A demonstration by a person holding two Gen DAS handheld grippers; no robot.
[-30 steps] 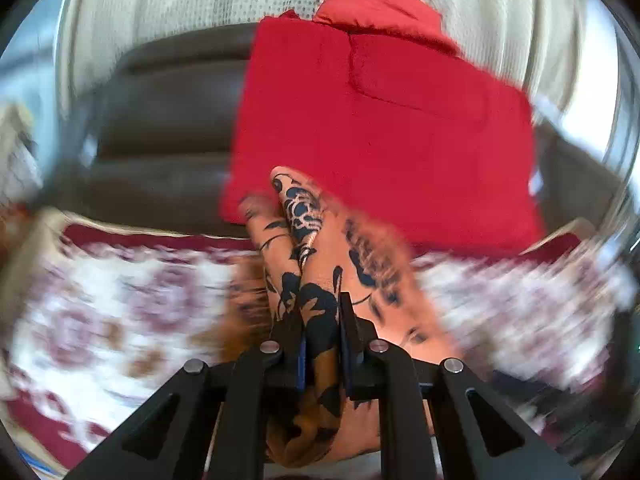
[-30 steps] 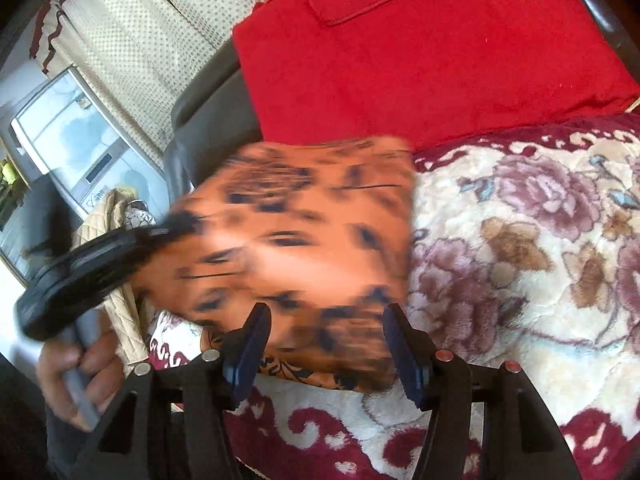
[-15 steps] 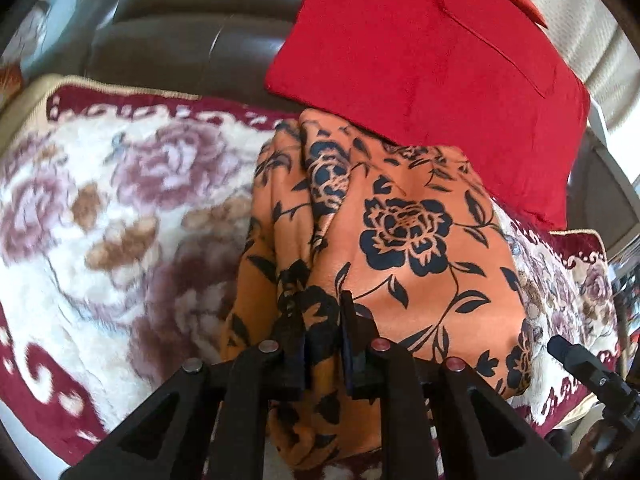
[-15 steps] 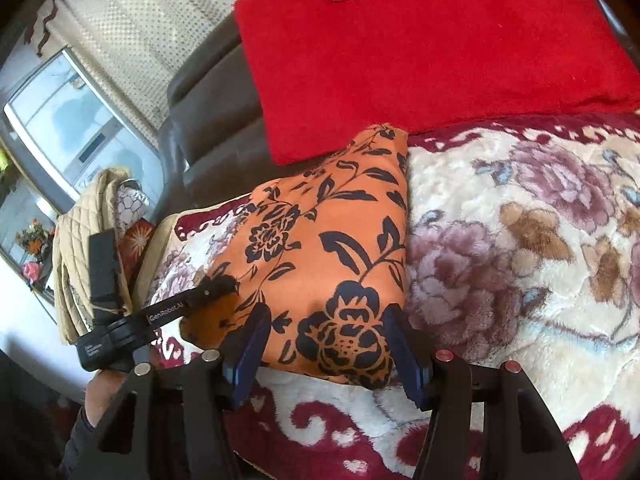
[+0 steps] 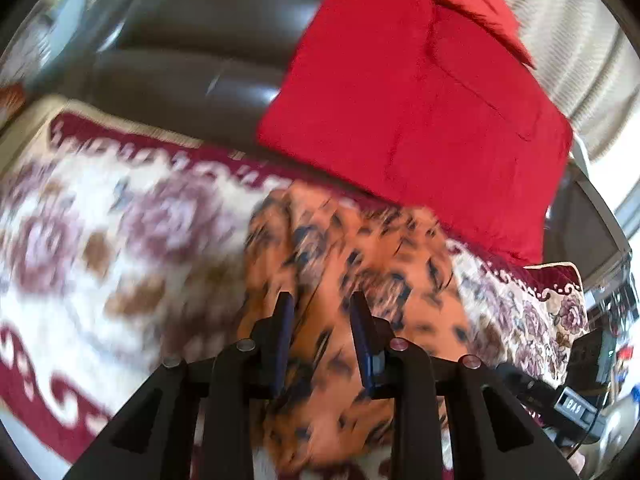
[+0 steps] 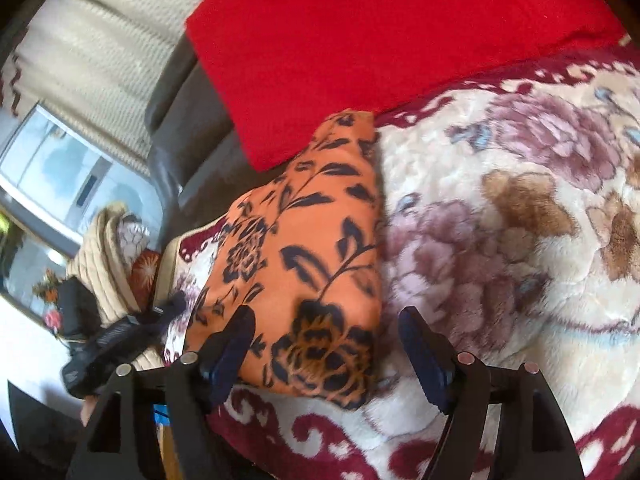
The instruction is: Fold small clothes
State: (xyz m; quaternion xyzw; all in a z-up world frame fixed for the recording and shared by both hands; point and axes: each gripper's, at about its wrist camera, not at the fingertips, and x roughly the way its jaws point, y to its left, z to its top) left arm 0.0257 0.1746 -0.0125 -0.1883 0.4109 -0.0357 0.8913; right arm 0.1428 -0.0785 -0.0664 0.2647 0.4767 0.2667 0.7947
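Between the parted jaws of the left claw [image 5: 322,314] a fold of the orange flowered garment [image 6: 304,248] shows, though the pads have just been opening and no longer pinch it. Beside it the right claw [image 6: 326,330], also just widening, stands open over the garment's near corner. That folded cloth lies on the floral blanket [image 6: 500,240], its far end touching the red cushion [image 6: 360,40].

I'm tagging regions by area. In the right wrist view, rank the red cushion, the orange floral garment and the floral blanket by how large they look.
1. floral blanket
2. red cushion; both run off frame, so the order with the blanket is unsure
3. orange floral garment, clearly smallest
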